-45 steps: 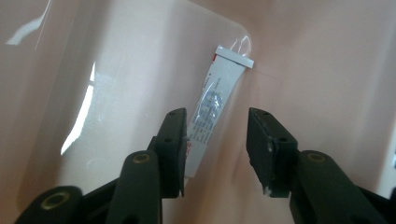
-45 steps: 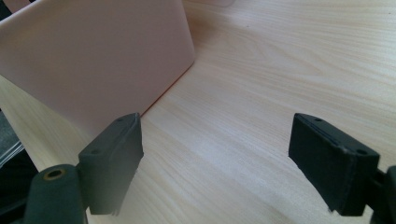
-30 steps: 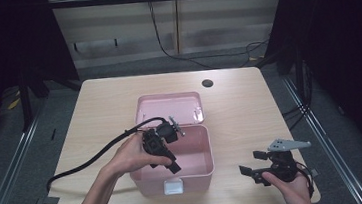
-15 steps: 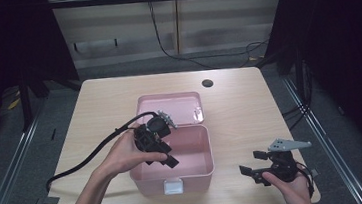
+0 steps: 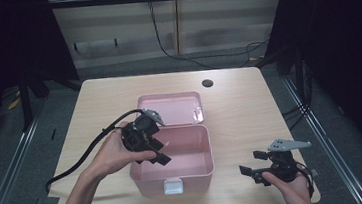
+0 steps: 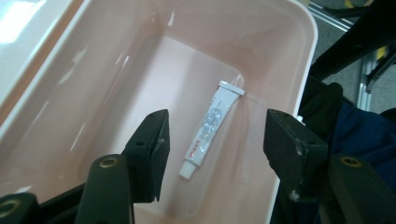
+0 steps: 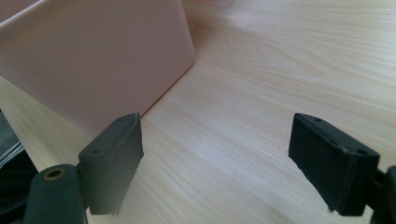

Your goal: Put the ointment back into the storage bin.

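Pink box [image 5: 194,151] near the middle of the tabletop [image 5: 250,115], toward the near edge, lid [image 5: 172,109] swung back and lying open on the far side. White latch [image 5: 173,186] on the box's near wall. Small white tube [image 6: 212,126] lying flat on the box floor, cap end toward the camera in the left gripper view, crimped end near the far wall. Nothing else seen inside.

Left gripper [image 5: 159,151] held over the box's left rim by the left hand [image 5: 111,156], tilted down into the box. Jaws apart, gripping nothing; in the left gripper view [image 6: 212,154], one jaw on each side of the tube and above it, not touching. Black cable [image 5: 81,154] trailing from it leftward across the tabletop toward the near left corner.

Right gripper [image 5: 251,168] held by the right hand [image 5: 287,184] near the near right corner of the tabletop, apart from the box, pointing left toward it. Jaws wide apart, nothing between them; in the right gripper view [image 7: 215,158], bare wood grain between the jaws and the box's pink wall beyond the left jaw. Grey plate [image 5: 288,145] on top of that gripper.

Dark round hole [image 5: 207,83] in the tabletop close to the far edge, right of centre.
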`<state>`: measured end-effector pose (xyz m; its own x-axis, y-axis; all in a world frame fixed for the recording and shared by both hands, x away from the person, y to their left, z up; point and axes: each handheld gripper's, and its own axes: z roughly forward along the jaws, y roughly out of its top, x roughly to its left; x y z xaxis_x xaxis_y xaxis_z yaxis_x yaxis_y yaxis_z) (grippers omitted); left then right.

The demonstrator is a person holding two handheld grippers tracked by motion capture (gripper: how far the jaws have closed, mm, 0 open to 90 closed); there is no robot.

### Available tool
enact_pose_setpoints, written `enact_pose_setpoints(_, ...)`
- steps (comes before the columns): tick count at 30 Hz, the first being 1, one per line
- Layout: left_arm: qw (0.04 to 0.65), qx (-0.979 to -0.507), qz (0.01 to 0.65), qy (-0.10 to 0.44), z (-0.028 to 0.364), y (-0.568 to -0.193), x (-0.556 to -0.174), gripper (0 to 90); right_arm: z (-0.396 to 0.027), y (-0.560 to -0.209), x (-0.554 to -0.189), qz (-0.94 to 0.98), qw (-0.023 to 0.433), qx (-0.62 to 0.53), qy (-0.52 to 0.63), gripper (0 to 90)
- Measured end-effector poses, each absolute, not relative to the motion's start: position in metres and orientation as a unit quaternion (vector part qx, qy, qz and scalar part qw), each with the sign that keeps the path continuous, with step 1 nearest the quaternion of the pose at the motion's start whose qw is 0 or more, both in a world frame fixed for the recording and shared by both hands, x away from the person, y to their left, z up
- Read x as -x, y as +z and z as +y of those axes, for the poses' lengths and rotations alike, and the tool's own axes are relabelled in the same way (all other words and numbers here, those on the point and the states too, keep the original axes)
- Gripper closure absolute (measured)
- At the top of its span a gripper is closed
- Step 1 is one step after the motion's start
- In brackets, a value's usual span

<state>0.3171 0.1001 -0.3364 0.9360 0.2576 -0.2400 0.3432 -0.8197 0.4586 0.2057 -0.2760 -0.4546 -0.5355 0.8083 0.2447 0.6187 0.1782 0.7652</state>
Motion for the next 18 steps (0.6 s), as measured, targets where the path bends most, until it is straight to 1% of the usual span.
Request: enact_pose_setpoints(18, 0.283, -0.939, 0.19, -0.051, 0.15, -0.332, -0.315, 41.5, -0.276, -0.455, -0.206, 0.76, 0.109, -0.469, 0.436, 17.5)
